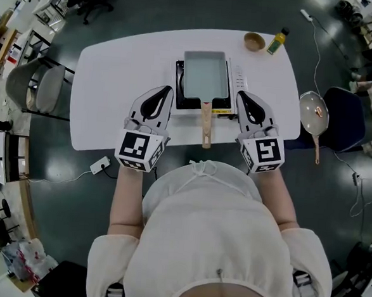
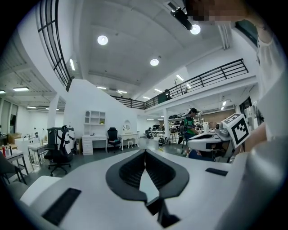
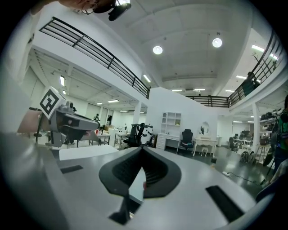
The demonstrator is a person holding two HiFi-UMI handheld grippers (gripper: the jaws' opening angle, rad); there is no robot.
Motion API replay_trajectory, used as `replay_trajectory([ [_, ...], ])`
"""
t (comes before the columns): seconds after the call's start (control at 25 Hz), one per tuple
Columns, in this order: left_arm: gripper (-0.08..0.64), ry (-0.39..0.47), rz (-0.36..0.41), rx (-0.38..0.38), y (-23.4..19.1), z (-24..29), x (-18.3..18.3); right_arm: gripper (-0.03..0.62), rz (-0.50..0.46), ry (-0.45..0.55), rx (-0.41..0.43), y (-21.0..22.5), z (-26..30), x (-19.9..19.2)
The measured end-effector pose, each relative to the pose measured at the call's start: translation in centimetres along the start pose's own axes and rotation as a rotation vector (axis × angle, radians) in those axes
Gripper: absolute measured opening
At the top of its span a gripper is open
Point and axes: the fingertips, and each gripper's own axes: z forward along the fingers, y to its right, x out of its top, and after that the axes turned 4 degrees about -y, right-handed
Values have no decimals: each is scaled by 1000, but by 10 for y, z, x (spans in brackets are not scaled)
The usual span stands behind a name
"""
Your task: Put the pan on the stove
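Pan (image 1: pixel 205 76): rectangular, pale grey-blue inside, set on the portable stove (image 1: pixel 178 101) at the middle of the white table (image 1: pixel 115 76); its wooden handle (image 1: pixel 206 124) points toward the person and reaches past the stove's near edge. Left gripper (image 1: pixel 166 89): just left of the stove, apart from pan and handle; in the left gripper view its jaws (image 2: pixel 145 152) are pressed together with nothing between them. Right gripper (image 1: pixel 239 93): just right of the stove, also clear of the pan; in the right gripper view its jaws (image 3: pixel 142 150) meet at the tips, nothing held. Small brown bowl (image 1: pixel 254 41) and yellow-green bottle (image 1: pixel 278 41): side by side near the table's far right edge. Second pan (image 1: pixel 313 113), round: off the table to the right, on a dark seat.
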Motion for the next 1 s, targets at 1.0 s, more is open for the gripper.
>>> replay_trajectory([
  [1.0, 21, -16, -59, -27, 12, -1, -2, 2, -16, -10, 21, -6, 0, -6],
])
